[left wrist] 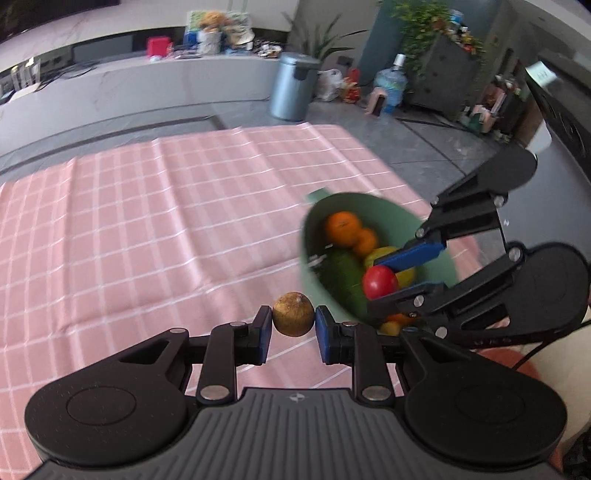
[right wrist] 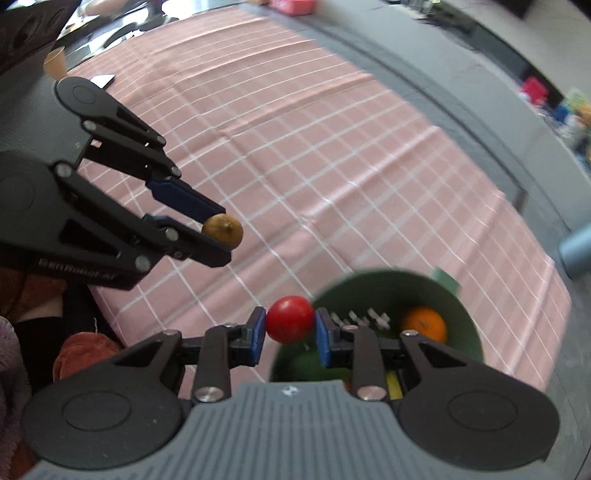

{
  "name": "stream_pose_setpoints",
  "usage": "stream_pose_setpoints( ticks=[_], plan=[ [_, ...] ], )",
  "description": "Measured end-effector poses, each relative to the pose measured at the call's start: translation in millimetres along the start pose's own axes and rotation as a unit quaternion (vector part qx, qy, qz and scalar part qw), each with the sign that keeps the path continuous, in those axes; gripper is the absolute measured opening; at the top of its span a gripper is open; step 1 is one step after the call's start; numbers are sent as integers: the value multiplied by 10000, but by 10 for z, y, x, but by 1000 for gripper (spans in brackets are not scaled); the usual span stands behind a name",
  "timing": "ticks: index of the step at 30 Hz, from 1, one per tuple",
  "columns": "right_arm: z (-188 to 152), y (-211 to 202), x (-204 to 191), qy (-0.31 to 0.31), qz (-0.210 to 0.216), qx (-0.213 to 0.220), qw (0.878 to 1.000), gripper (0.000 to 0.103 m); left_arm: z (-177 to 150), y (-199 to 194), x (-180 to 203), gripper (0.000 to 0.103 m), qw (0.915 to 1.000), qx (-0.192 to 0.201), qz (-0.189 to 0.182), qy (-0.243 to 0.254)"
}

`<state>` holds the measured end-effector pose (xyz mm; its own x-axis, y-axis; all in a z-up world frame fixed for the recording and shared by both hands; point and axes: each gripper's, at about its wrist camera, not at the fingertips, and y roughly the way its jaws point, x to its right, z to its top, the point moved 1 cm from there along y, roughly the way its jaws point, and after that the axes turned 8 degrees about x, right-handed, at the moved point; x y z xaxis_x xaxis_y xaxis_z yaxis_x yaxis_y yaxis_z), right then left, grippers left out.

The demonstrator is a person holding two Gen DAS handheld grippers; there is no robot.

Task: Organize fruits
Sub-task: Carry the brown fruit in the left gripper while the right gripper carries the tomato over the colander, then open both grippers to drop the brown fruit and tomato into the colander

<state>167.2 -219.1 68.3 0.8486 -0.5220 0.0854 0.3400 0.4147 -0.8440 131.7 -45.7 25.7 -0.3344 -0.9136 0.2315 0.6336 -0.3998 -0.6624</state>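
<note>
The left gripper [left wrist: 293, 320] is closed down on a small brown round fruit [left wrist: 293, 314], its two blue pads pressing the fruit from either side and holding it clear above the pink checked cloth [left wrist: 155, 221] that covers the tabletop. The right gripper [right wrist: 290, 325] is pinched just as narrowly on a red tomato [right wrist: 290, 324], one pad on each flank, with the fruit hanging over the near rim of the green bowl [right wrist: 469, 317].

From the left wrist view the bowl [left wrist: 439, 258] sits to the right on the cloth, and its contents read plainly: two oranges [left wrist: 343, 227] at the far side, a dark green cucumber-like fruit [left wrist: 343, 277] along the near wall, and something yellow [left wrist: 406, 277] under the right gripper [left wrist: 384, 275], which reaches in from the right with the tomato [left wrist: 380, 282] between its fingers. That view also takes in the room beyond: a grey bin [left wrist: 291, 86], a water bottle [left wrist: 391, 83] and potted plants [left wrist: 424, 29] on the floor.

The right wrist view looks down into the bowl from its near side, so only one orange [right wrist: 424, 325] and a patch of green show past the gripper's body. It shows instead the left gripper [right wrist: 218, 230] side-on at the left, carrying the brown fruit [right wrist: 223, 230] above the cloth [right wrist: 332, 147], well apart from the bowl, and a rust-coloured sleeve [right wrist: 81, 350] at the lower left edge.
</note>
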Motion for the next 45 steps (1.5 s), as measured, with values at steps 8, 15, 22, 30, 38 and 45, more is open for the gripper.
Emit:
stream_pose_setpoints(
  ticks=[8,15,22,30,38,45],
  plan=[
    [-540,-197,347,714,-569,-29,9958,24,153,354,497,28,9977,-185,-544,368],
    [-869,-87,495,947,-856,-167,9917,24,186,754,812,28,9931,-599,-698,733],
    [-1044,108,610,1010,-846,-297,9908,24,108,1041,898,28,9887,-989,-720,861],
    [-1067,241,697,987,-893,-350,9905,24,29,1187,915,28,9860,-1213,-662,932],
    [-1040,268,673,944,-944,-428,9901,25,0,1236,883,37,9875,-1233,-546,821],
    [-1024,231,643,777,-1012,-476,9907,32,61,1098,883,51,9906,-1018,-518,757]
  ],
)
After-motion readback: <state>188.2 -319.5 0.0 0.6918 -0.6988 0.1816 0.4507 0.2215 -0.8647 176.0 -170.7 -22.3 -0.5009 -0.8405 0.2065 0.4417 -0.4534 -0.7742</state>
